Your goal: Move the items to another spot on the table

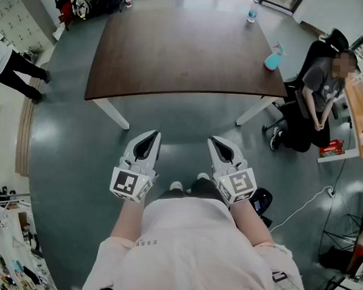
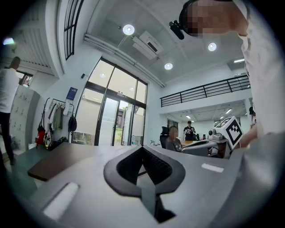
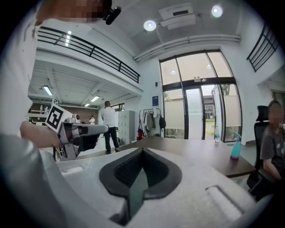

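A dark brown table [image 1: 186,51] stands ahead of me, well clear of both grippers. On its far right part stand a teal spray bottle [image 1: 273,57] and a small clear water bottle [image 1: 252,16]. In the right gripper view the spray bottle [image 3: 235,147] and the water bottle [image 3: 217,133] show at the table's far end. My left gripper [image 1: 153,135] and right gripper [image 1: 213,140] are held side by side over the floor, short of the table's near edge. Both are shut, tips together, with nothing between them.
A seated person [image 1: 314,100] is in a chair by the table's right end, next to a wooden desk [image 1: 359,114]. Another person [image 1: 15,69] stands on the left. White table legs [image 1: 113,113] stand near me. A cable [image 1: 306,205] lies on the grey floor at right.
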`<state>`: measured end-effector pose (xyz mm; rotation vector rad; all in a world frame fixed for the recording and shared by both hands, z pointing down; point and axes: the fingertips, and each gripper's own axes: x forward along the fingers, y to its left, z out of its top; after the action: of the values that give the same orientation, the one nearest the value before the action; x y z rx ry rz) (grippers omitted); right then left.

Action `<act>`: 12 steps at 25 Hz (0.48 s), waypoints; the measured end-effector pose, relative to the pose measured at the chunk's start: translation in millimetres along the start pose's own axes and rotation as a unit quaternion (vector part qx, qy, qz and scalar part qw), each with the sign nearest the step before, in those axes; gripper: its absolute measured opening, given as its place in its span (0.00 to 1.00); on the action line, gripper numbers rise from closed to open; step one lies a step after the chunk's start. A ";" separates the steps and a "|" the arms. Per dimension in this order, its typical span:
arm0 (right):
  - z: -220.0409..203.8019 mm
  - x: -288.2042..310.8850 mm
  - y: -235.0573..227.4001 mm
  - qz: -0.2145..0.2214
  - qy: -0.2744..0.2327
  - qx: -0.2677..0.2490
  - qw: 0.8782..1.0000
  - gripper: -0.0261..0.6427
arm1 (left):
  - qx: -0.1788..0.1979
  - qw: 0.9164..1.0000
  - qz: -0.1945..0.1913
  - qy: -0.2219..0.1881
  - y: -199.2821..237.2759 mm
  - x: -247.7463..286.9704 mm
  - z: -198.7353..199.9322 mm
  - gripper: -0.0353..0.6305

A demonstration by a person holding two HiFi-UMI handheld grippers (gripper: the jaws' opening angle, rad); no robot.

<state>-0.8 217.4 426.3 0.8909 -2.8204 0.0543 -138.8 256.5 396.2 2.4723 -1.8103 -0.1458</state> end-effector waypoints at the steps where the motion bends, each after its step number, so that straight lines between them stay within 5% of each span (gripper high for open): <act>1: -0.3 1.1 0.1 0.001 0.000 -0.001 1.000 0.02 | 0.000 1.000 0.001 0.002 -0.1 1.0 1.7 0.08; 12: -3.1 3.7 5.5 -0.004 -0.003 0.018 1.000 0.03 | -0.003 1.000 -0.004 0.006 0.2 -4.1 -4.7 0.08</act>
<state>-6.5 220.1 430.2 0.9113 -2.8293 0.1019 -139.7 260.3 401.0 2.4724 -1.7920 -0.1371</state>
